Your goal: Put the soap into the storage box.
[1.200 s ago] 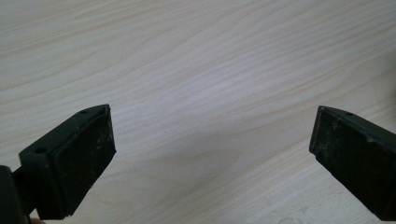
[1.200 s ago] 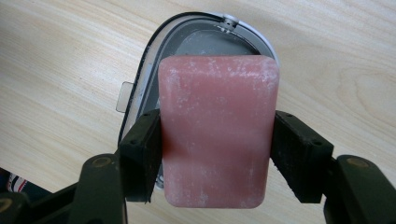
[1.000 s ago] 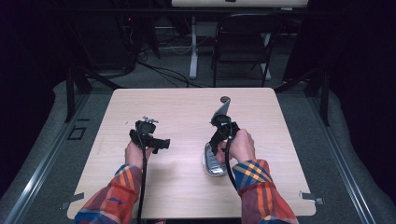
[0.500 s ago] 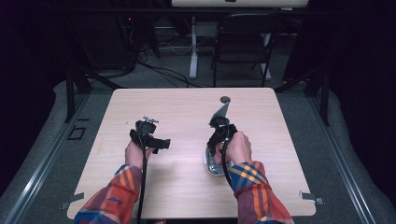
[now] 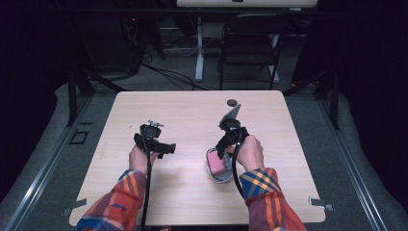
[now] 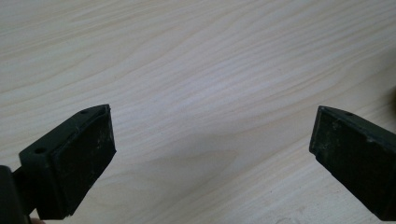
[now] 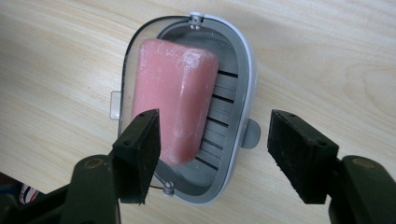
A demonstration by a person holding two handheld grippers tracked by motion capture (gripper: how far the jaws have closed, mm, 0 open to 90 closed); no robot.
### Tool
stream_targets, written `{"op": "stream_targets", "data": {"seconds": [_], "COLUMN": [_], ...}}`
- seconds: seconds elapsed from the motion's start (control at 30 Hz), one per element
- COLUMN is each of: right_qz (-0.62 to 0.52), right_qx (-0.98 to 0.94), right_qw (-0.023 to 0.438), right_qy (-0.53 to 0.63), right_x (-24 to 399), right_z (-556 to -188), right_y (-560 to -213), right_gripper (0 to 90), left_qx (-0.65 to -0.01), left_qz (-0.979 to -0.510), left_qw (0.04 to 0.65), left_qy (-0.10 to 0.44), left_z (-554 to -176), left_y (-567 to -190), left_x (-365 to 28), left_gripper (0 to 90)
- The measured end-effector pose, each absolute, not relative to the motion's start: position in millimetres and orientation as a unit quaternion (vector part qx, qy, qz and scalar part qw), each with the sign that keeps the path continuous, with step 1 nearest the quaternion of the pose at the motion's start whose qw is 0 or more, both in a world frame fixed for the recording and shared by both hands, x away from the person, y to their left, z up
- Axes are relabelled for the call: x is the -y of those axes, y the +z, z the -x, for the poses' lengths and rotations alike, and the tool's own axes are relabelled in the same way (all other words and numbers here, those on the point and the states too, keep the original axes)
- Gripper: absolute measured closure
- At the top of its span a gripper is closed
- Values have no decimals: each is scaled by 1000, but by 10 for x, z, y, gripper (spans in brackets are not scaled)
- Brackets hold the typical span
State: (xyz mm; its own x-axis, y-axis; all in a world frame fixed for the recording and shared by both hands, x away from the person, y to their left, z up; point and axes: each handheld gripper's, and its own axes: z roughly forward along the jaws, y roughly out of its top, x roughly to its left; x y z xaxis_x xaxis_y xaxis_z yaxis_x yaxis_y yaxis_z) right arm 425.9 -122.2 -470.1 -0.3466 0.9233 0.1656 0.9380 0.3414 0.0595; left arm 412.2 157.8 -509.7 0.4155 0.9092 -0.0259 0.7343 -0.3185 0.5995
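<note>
Right hand's drawn back toward the person since the earlier frame. L gripper (image 5: 161,147) idle, jaws wide apart. R gripper (image 7: 212,154) jaws just opening, nothing gripped, over pink soap bar (image 7: 175,105) in grey soap dish (image 7: 243,88) on worktop (image 5: 183,187). Soap prob slick, firm; pinch its long sides.

Between the fingers (image 7: 140,149), matt pink soap (image 7: 175,100) lies in a smooth grey plastic soap dish (image 7: 243,74), clear-lidded, on pale wood-grain table (image 7: 327,56).

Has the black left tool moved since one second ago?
No. The black left tool stays equally far from the pale wooden table's left edge.
</note>
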Motion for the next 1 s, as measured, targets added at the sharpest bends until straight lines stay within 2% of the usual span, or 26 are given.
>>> {"op": "stream_targets", "data": {"seconds": [0.2,0.53,1.0], "right_qz": [558,544,533], "right_qx": [824,830,835], "right_qw": [43,1,-33], "right_qy": [-91,-120,-132], "right_x": [1312,1620,2185], "right_z": [-4225,-4087,-3822], "right_y": [-4616,-4447,-4368], "right_gripper": [276,148,107], "left_qx": [-515,-508,-501], "left_qz": [-796,-799,-803], "left_qw": [275,281,282], "left_qy": [159,157,159], "left_z": [-4120,-4113,-4106], "left_y": [-5096,-5092,-5087], "left_x": [-1574,-1562,-1552], "left_gripper": [1,0,0]}}
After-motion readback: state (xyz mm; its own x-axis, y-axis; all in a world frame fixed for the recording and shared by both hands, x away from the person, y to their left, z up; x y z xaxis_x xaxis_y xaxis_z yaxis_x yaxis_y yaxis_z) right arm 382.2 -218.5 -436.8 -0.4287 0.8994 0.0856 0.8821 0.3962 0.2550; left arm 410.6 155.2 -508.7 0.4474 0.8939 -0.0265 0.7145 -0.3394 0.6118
